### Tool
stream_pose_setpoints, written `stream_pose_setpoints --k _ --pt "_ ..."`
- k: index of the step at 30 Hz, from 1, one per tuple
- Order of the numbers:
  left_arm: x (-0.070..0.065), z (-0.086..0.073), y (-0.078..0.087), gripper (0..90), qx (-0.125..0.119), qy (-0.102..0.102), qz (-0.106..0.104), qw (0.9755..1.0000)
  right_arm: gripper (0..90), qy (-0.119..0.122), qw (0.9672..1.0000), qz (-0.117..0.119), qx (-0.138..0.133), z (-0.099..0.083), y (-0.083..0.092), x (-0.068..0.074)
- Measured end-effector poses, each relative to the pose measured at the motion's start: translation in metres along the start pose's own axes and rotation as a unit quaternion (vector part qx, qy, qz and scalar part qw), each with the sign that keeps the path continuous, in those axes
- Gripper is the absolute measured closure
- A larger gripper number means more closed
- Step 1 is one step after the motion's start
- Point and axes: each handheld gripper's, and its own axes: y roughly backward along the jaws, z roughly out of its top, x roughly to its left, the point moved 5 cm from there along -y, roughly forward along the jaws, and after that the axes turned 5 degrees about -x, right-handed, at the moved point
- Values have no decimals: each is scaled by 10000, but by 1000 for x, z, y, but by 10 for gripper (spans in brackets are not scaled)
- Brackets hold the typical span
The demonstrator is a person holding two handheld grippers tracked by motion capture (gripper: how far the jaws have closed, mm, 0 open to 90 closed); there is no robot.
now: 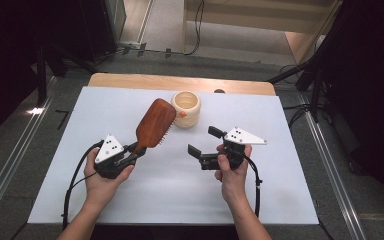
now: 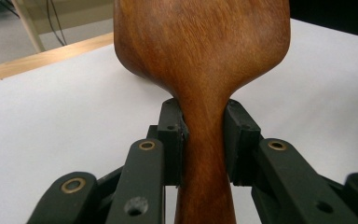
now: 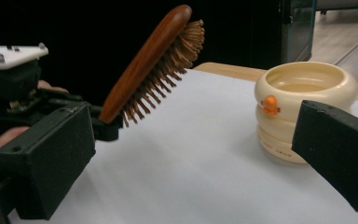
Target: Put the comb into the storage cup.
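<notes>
A brown wooden hairbrush (image 1: 154, 123) is held off the white table, bristles facing down and to the right, its head slanting up toward the far side. My left gripper (image 1: 134, 151) is shut on its handle (image 2: 204, 154); both pads press the narrow neck. In the right gripper view the hairbrush (image 3: 151, 65) hangs tilted with its bristles toward the cup. My right gripper (image 1: 205, 141) stands open in mid-table with nothing between its jaws, pointing left toward the brush. A cream ribbed cup (image 1: 185, 108) with an orange mark stands upright just beyond the brush head, and the cup (image 3: 303, 107) looks empty.
A white sheet (image 1: 130, 200) covers the table, with a wooden strip (image 1: 130, 80) along its far edge. Dark stands and cables lie on the floor around the table.
</notes>
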Motion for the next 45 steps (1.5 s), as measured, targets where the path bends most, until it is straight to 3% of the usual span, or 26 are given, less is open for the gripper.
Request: stream_pose_setpoints --k 8,12,27,38,45 --pt "-20 -5 -6 725 -13 -69 -203 9998 0 -201 9997 73 73 -5 -9 9" --pt "-28 -5 -9 726 -77 -109 -294 9995 0 -292 9992 225 169 -9 -14 14" --pt "-50 -9 -14 725 -192 -241 -377 9988 0 -574 9977 335 139 -10 -20 23" --pt "-66 -11 -19 725 -244 -300 -484 9981 19 -786 9964 132 303 -14 -28 27" --pt "-72 -12 -20 725 -290 -365 -536 9975 51 -1069 9935 51 389 -17 -31 25"
